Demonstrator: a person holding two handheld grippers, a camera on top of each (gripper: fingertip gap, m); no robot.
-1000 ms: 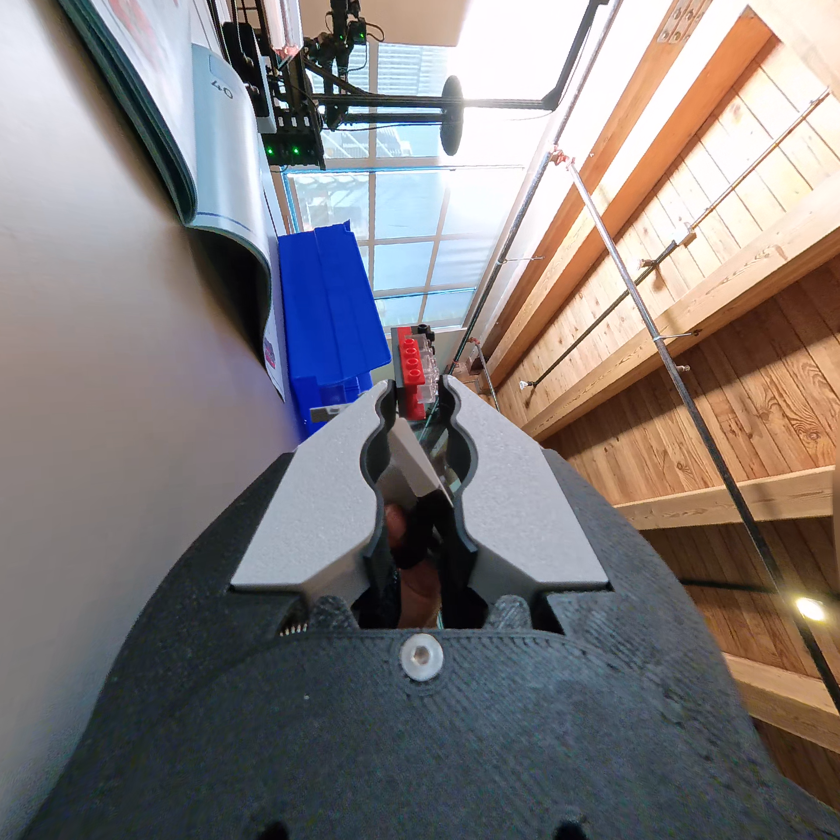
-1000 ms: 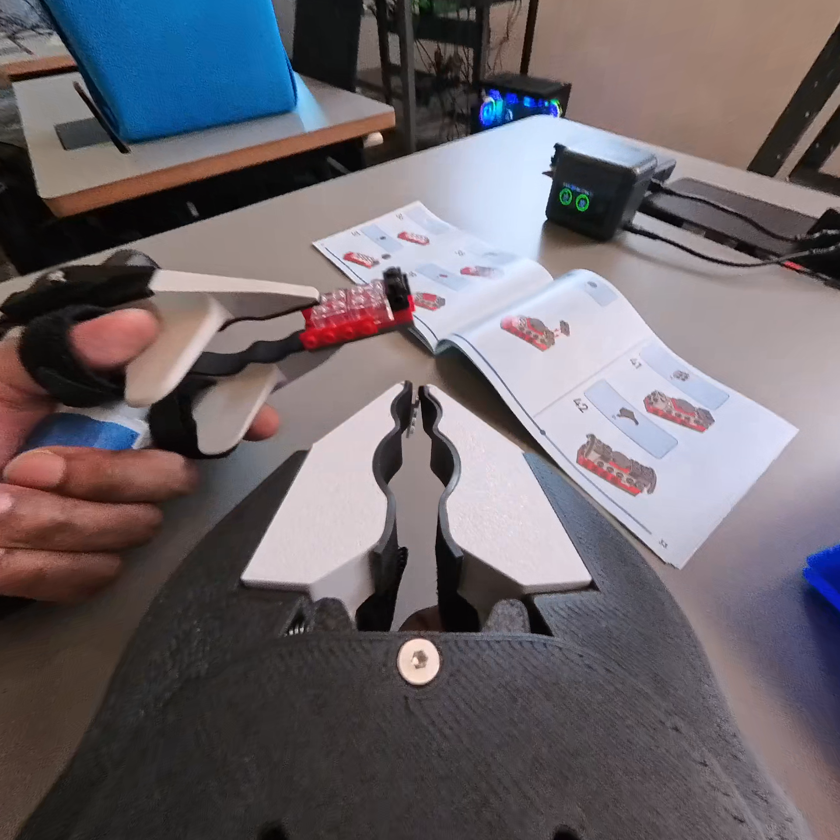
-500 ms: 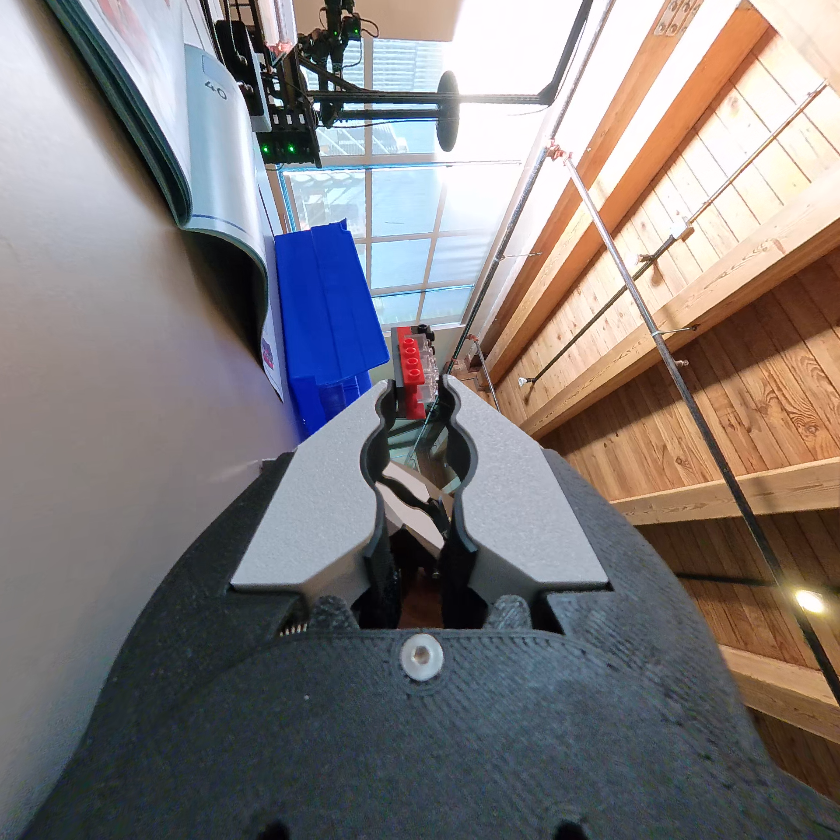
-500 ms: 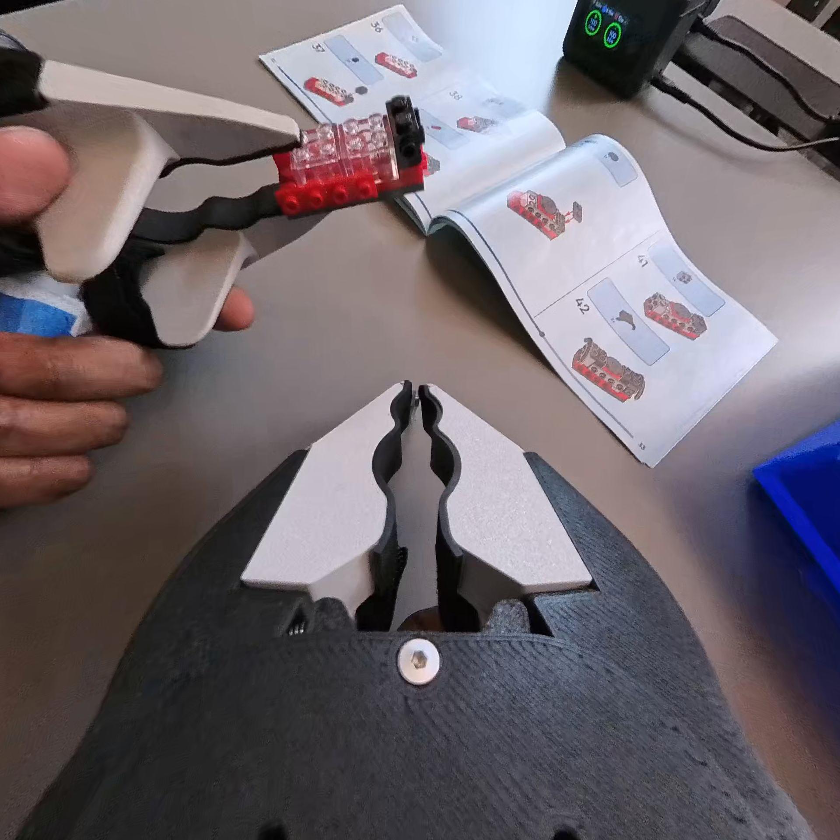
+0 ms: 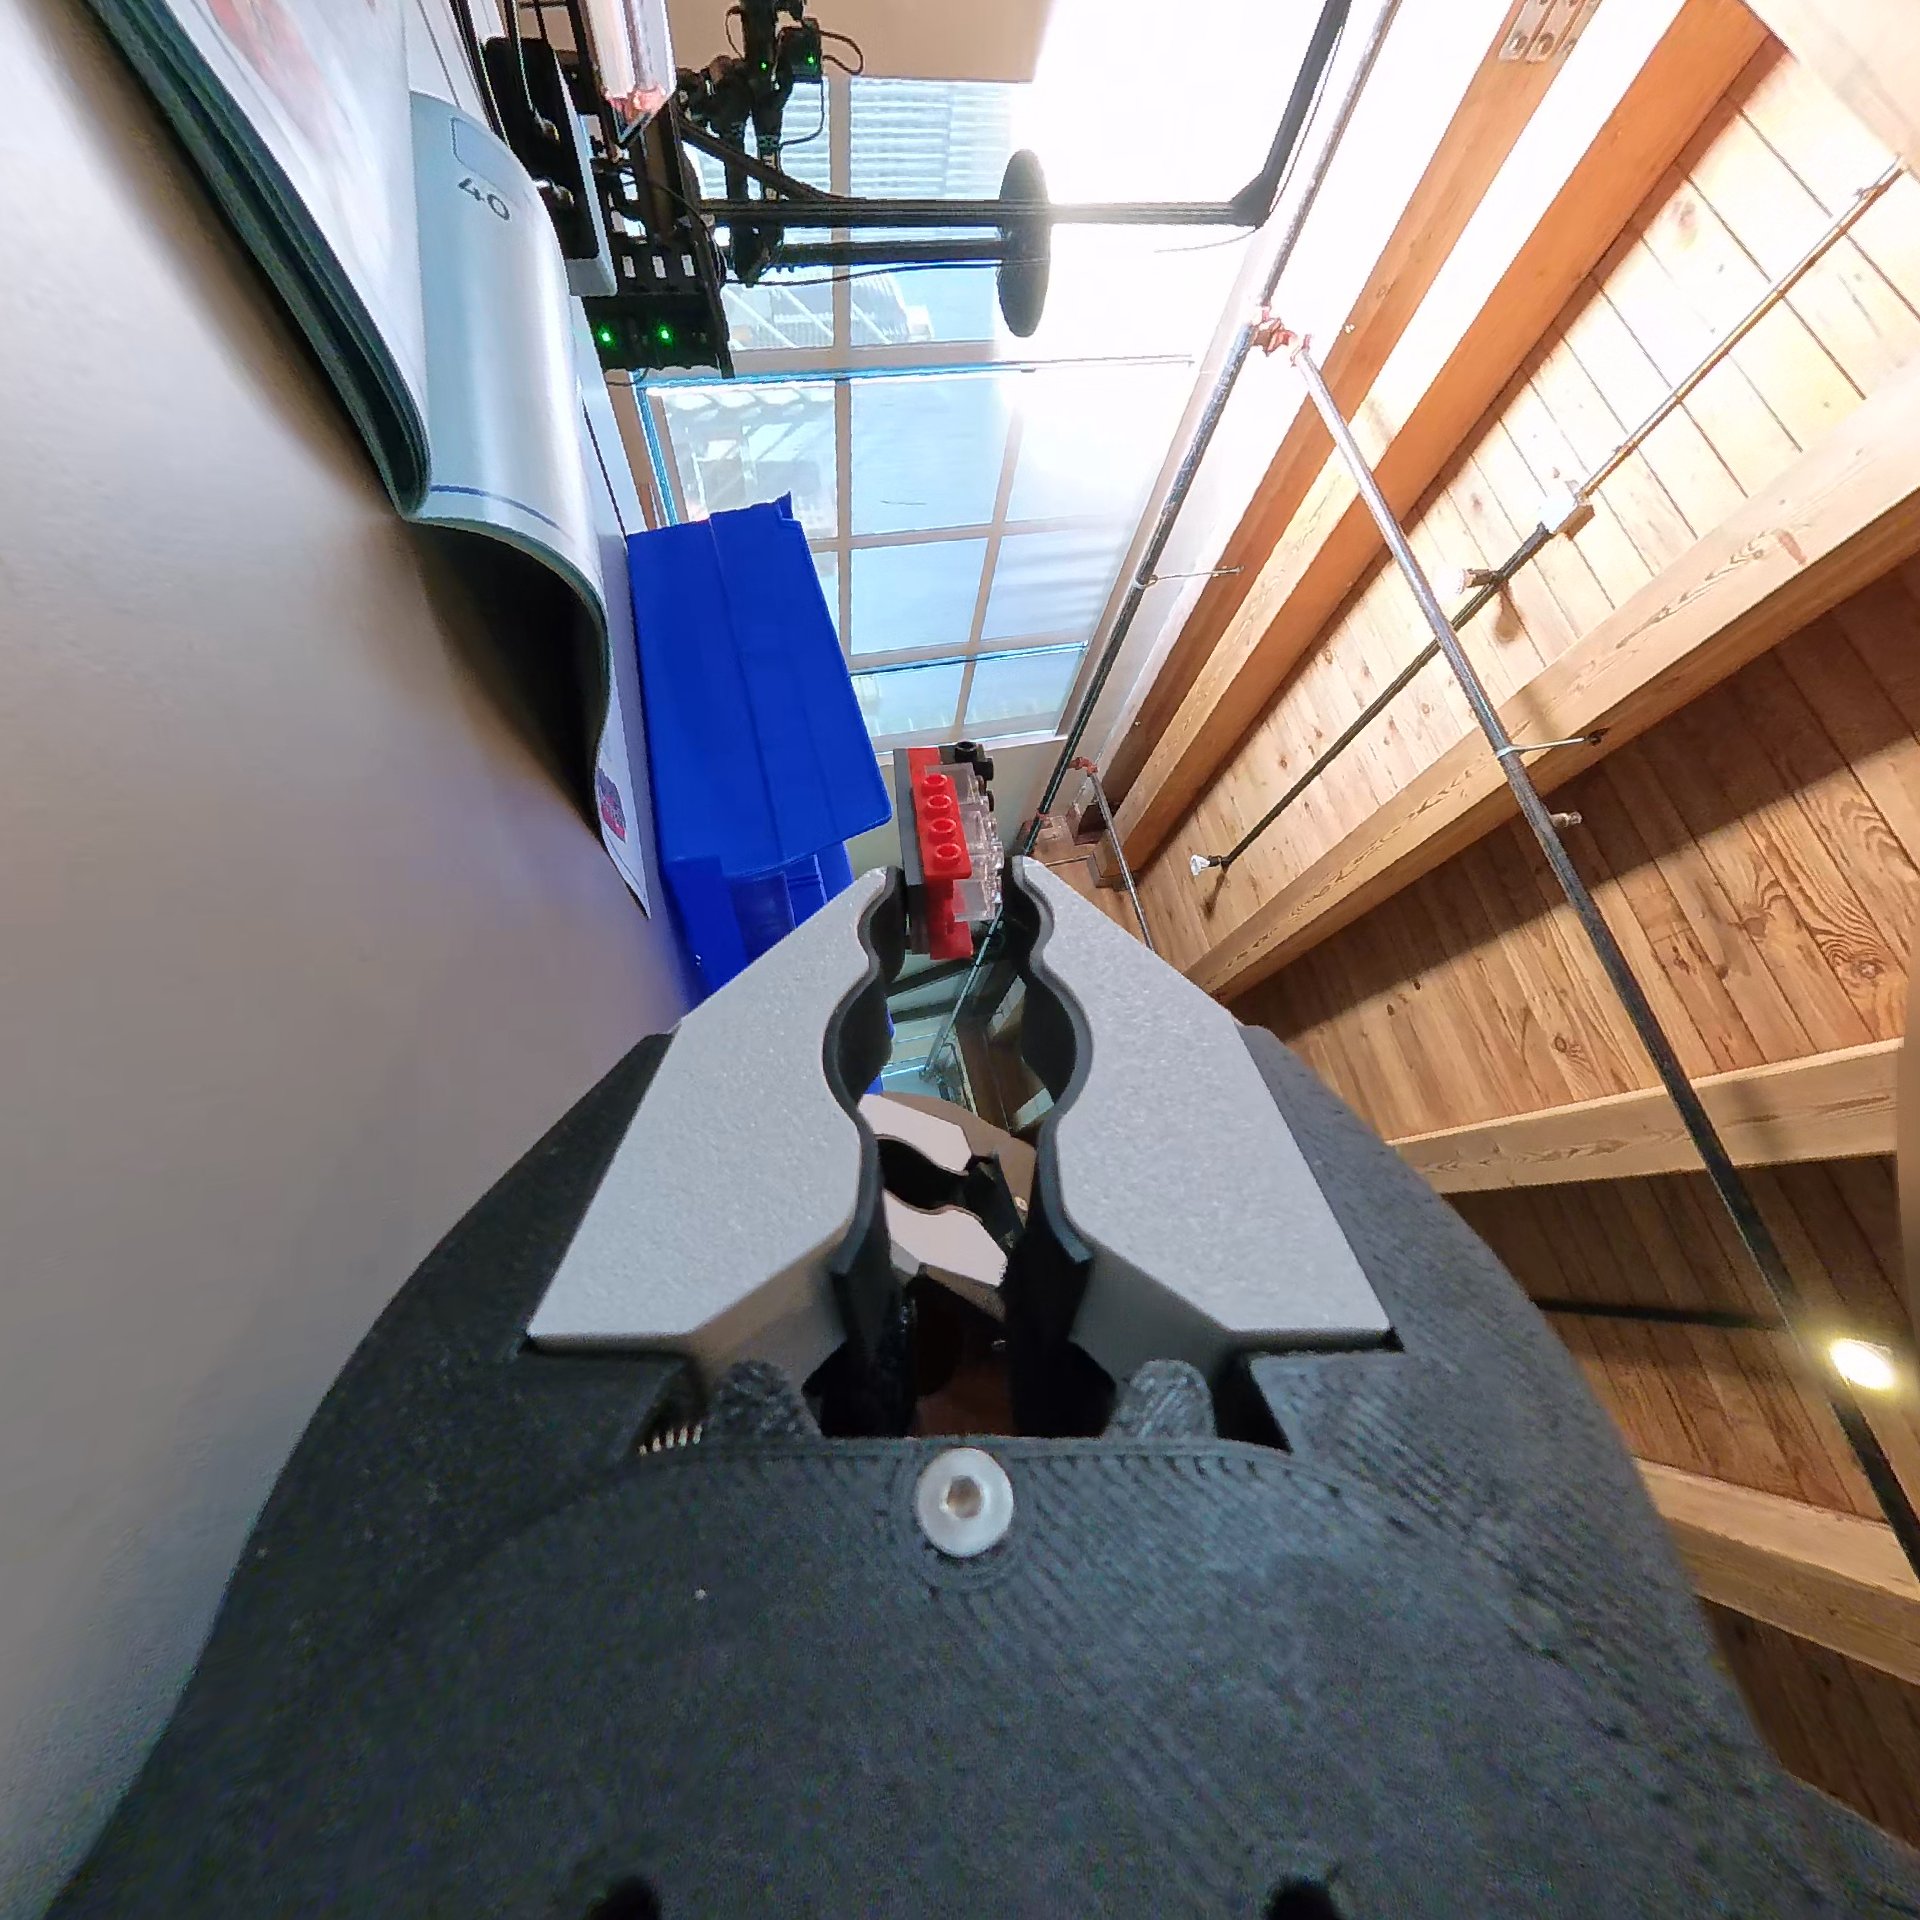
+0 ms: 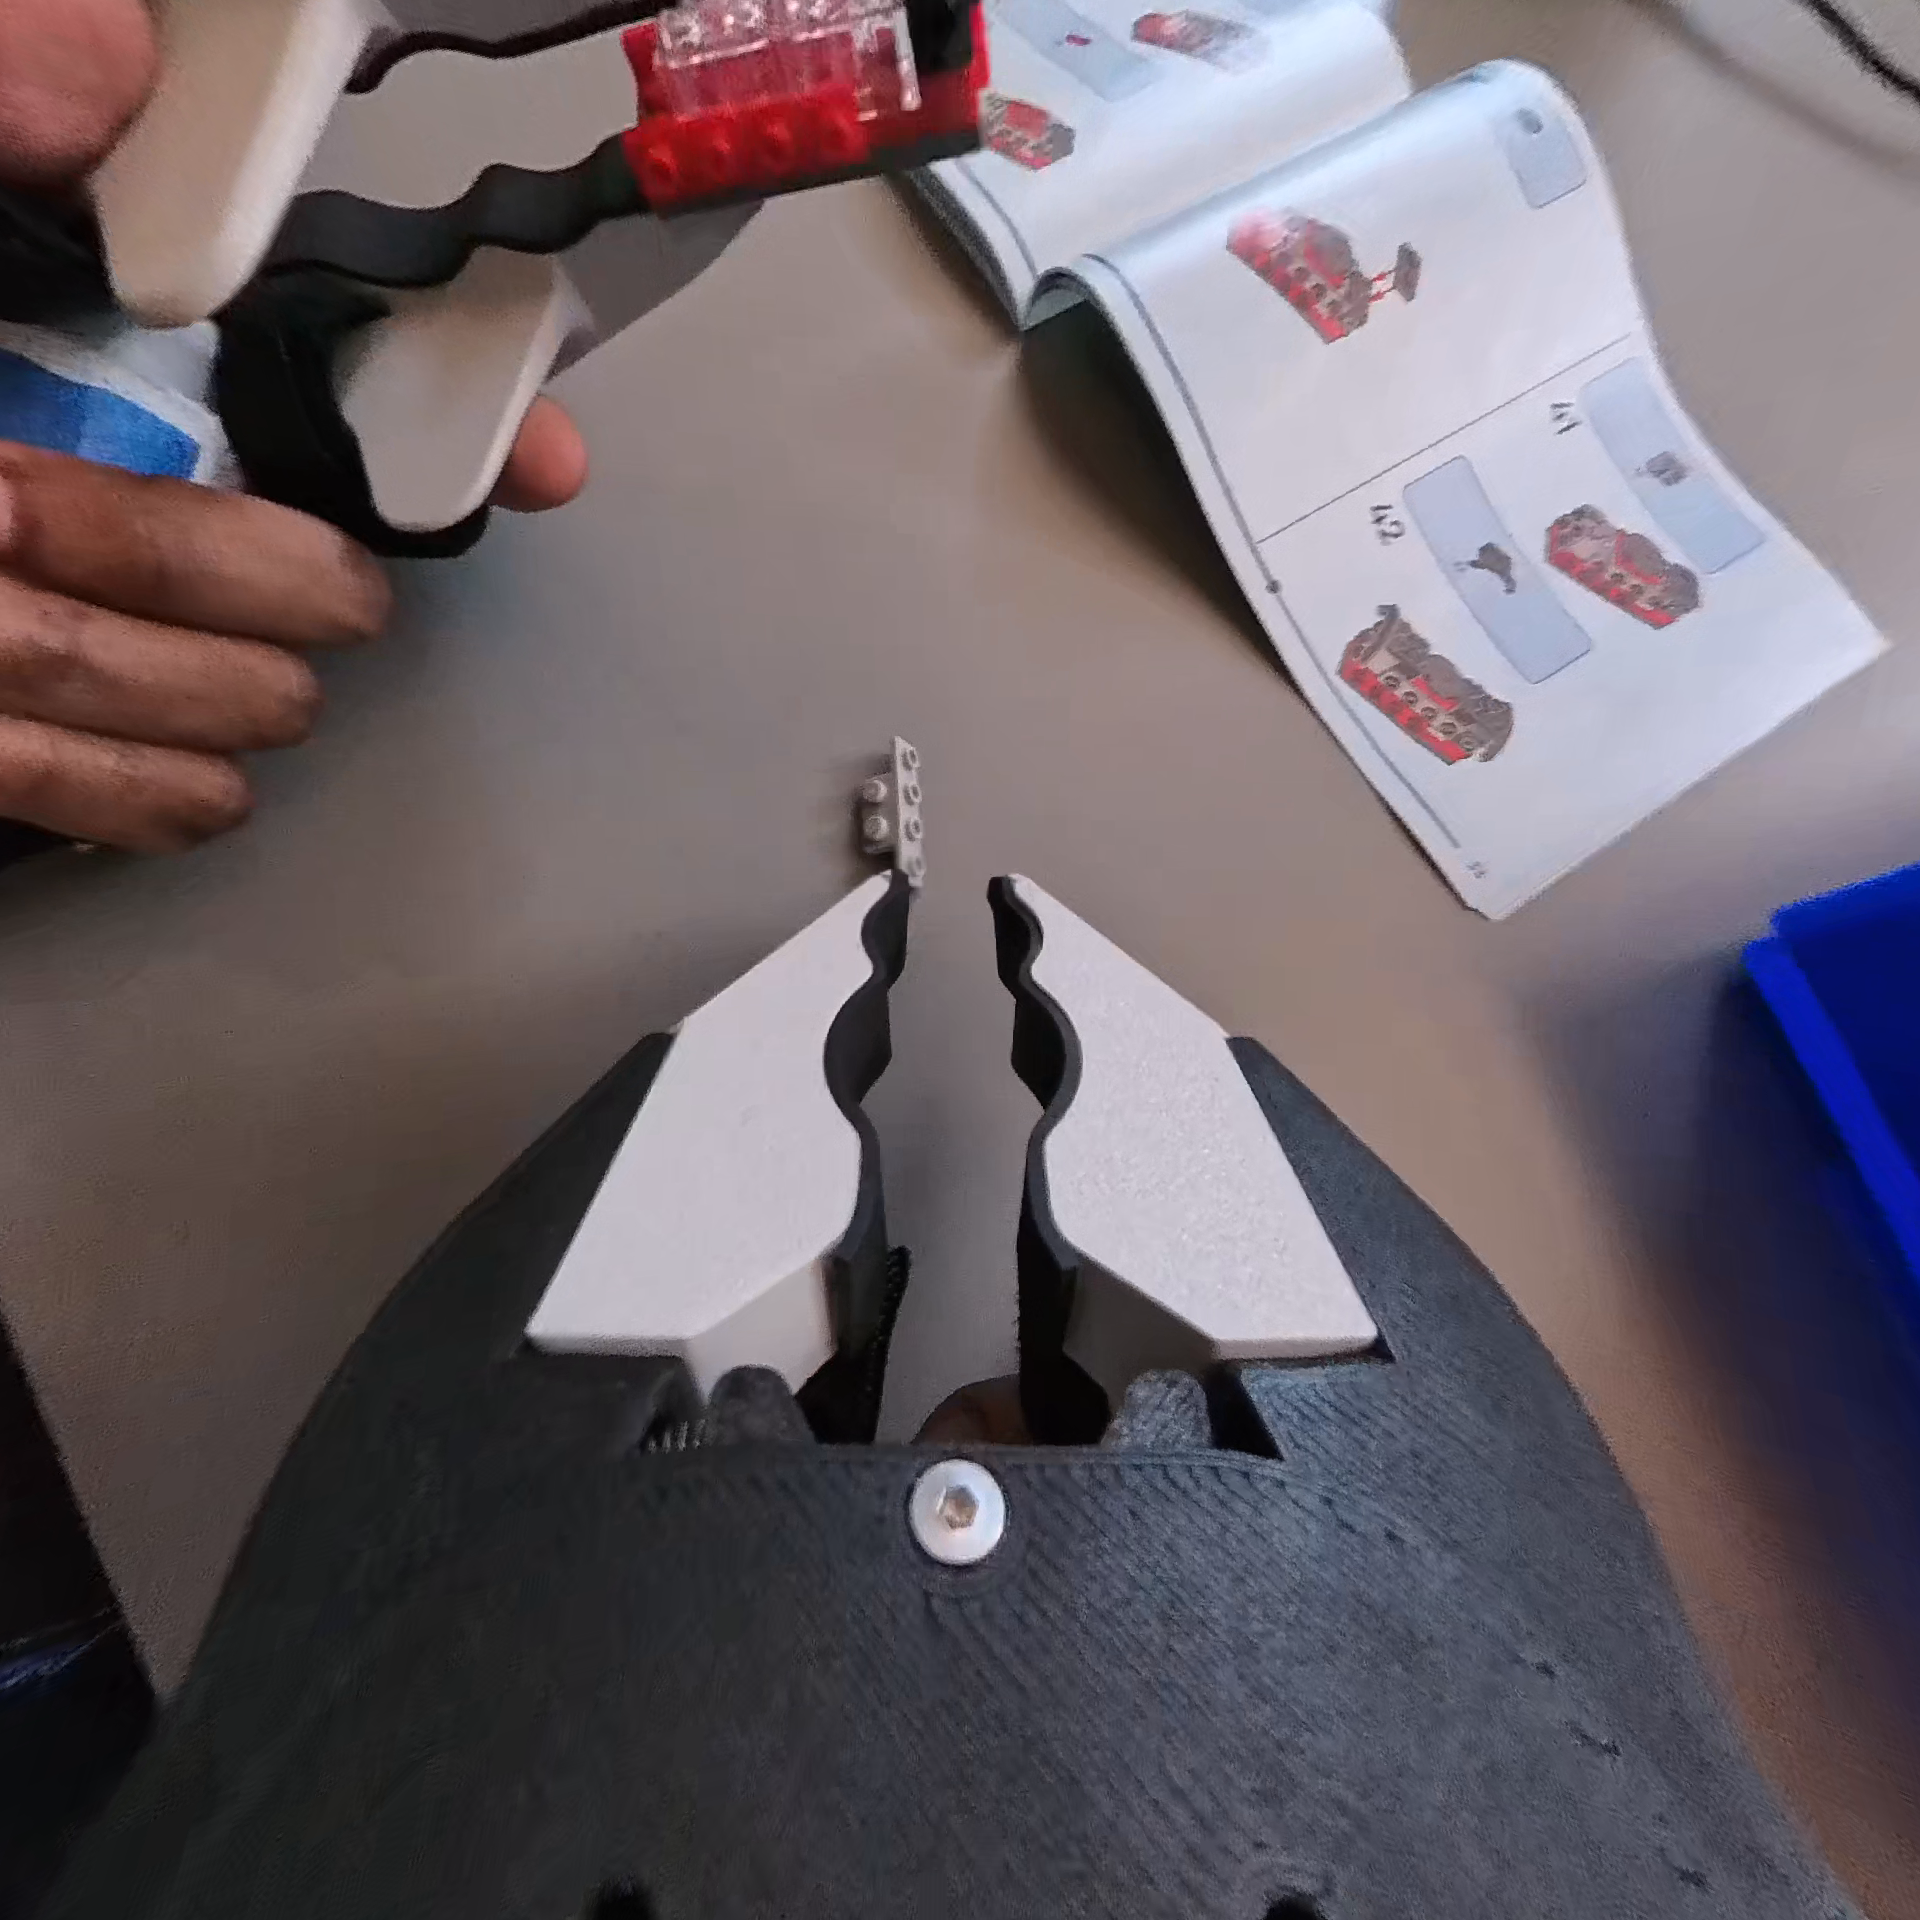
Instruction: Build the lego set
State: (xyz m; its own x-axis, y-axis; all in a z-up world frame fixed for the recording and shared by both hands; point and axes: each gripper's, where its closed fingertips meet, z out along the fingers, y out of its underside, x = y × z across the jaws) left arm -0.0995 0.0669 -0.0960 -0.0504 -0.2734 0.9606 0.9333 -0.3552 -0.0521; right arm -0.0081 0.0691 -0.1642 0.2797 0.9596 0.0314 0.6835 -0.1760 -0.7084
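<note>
Two grippers: left gripper (image 5: 954, 871) jaws clamp red/clear lego assy (image 5: 951, 831), far end cut off; right gripper (image 6: 943, 883) jaws apart.

Blue bin (image 6: 1860, 1049) blurred, cut off; booklet (image 6: 1455, 436) print perhaps motion-smeared.

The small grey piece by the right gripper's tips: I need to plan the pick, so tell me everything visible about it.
The small grey piece is a light grey, plastic-looking Lego part: a narrow studded strip with a shorter studded tab on its left side. It sits at the right gripper's left fingertip, apparently touching it, jaws open. Whether it rests on the table is unclear.
</note>
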